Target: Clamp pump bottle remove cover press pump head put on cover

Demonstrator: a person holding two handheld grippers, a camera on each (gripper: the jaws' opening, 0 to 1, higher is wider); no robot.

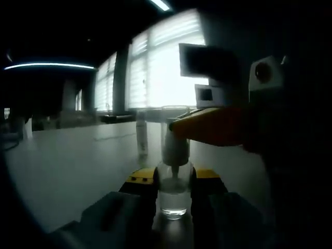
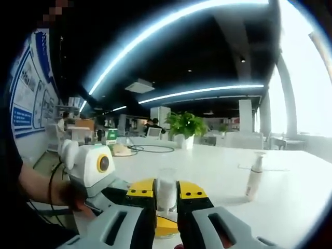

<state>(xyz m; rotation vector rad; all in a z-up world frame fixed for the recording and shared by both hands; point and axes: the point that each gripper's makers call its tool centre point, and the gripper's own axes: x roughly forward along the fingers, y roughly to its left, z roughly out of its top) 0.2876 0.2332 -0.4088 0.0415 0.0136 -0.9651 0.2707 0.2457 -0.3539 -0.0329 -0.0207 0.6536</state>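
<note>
left gripper view: pump bottle (image 1: 173, 193) stands upright on the white table (image 1: 67, 161), its glass base pinched between the left gripper (image 1: 173, 179) jaws, long axis vertical. directly above, the right gripper (image 1: 207, 126) reaches in from the right, its yellow tip at the clear cover (image 1: 175, 111) over the pump head (image 1: 175, 148). right gripper view: right gripper (image 2: 166, 193) jaws nearly closed with the clear cover (image 2: 166, 191) between them, apparently gripped, so this gripper is the nearer one for lifting. judgement: the cover must travel straight up along the bottle axis while the left clamp stays firm. a second pump bottle (image 2: 254, 179) stands well apart on the table.
</note>
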